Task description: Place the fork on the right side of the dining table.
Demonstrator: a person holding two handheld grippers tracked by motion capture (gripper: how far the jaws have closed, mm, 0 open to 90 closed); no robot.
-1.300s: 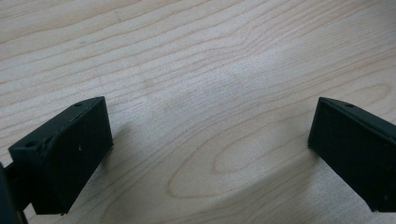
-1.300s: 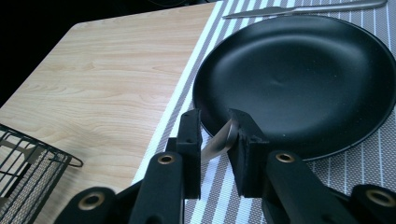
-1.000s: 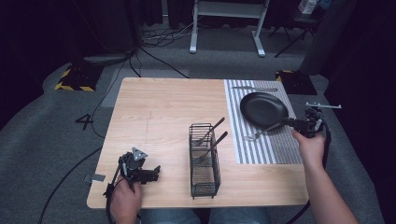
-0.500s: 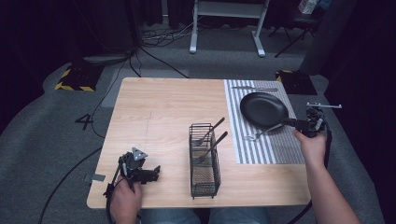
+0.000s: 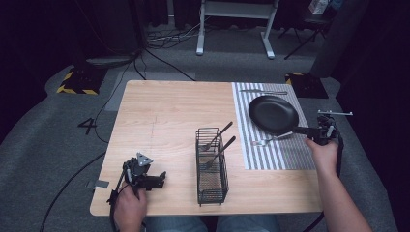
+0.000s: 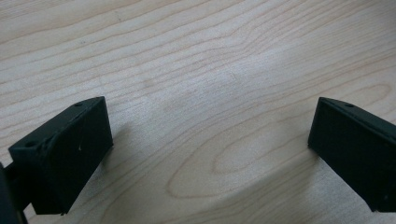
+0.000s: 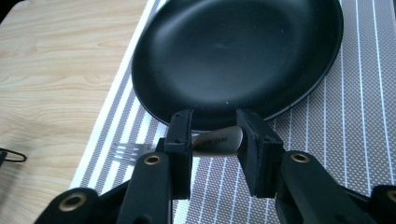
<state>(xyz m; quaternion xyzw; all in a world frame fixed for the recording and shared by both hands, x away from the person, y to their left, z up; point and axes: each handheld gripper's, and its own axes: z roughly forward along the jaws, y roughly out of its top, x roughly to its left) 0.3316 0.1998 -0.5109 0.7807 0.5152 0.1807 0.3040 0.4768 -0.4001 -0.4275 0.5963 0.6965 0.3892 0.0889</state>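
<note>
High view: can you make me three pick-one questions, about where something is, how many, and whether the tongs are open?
1. Where is the black pan?
A. on the striped mat
B. in the wire basket
C. on the floor

2. How many utensils stand in the wire basket?
A. none
B. two
C. five

3. The left tongs are:
A. open over the bare table
B. shut on a fork
C. holding the pan

Answers: A, stripes show around the pan; B, two handles stick out; A, the jaws stand wide apart above wood.
</note>
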